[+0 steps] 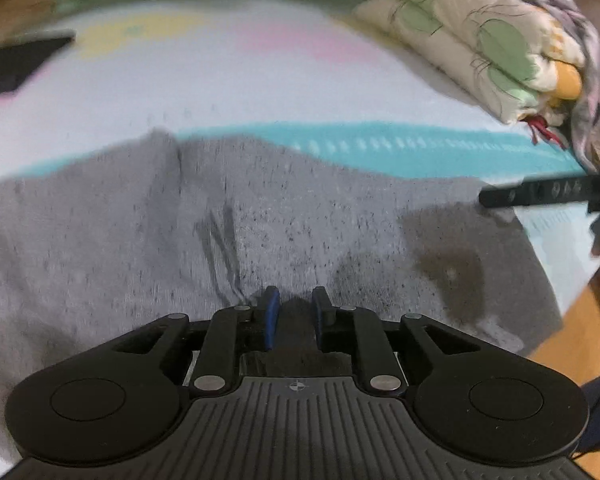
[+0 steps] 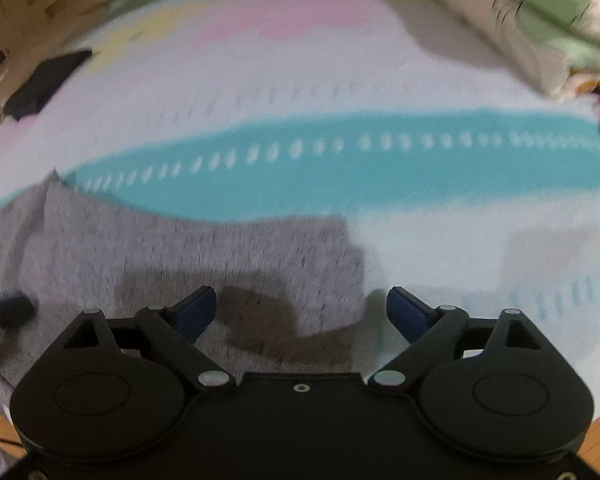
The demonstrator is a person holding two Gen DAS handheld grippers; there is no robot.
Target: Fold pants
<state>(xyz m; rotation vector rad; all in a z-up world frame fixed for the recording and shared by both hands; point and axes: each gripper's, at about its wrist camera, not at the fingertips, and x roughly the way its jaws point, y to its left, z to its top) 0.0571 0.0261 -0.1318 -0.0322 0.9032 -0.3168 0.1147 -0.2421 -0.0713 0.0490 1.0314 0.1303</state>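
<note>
Bed (image 1: 220, 80): white sheet with pastel pink and yellow patches toward the far side and one broad turquoise band (image 2: 340, 160) carrying a row of small white dashes; wooden frame along the far edge.

Lying on the bed, placed relative to the turquoise band:
- Grey pants (image 1: 300, 220), spread flat on the near side of the band, far edge overlapping it.
- Folded cream quilt with green print (image 1: 480, 40), beyond the band at its right end, greyish cloth heaped on top.
- Dark flat item (image 1: 20, 60), well beyond the band at far left; too blurred to identify.
</note>
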